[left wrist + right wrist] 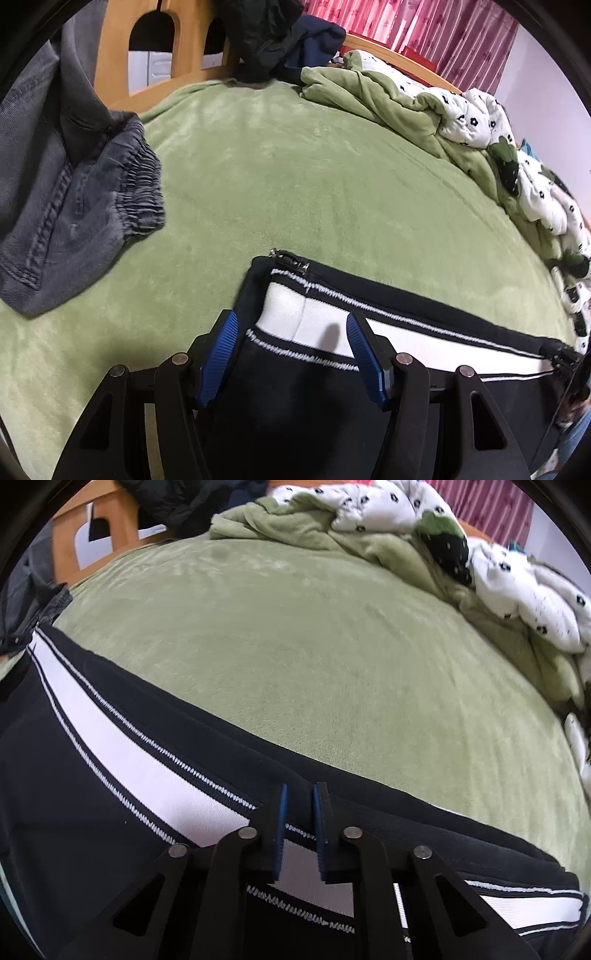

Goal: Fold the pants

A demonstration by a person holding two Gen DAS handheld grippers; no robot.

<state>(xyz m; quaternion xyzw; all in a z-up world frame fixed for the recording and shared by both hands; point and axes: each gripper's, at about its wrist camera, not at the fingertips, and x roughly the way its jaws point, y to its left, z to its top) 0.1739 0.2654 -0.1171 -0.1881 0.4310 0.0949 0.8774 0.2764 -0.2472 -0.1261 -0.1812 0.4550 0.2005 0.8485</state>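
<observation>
black pants (92, 775) — right hand-held gripper (300, 805) pinching edge

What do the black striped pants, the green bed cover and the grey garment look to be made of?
Black pants: smooth knit, likely synthetic sportswear; matte, with a ribbed white stripe and zip.
Green bed cover: plush fleece, going by the short brushed nap.
Grey garment: washed denim-like cotton twill, with heavy seams and a gathered elastic edge.
</observation>
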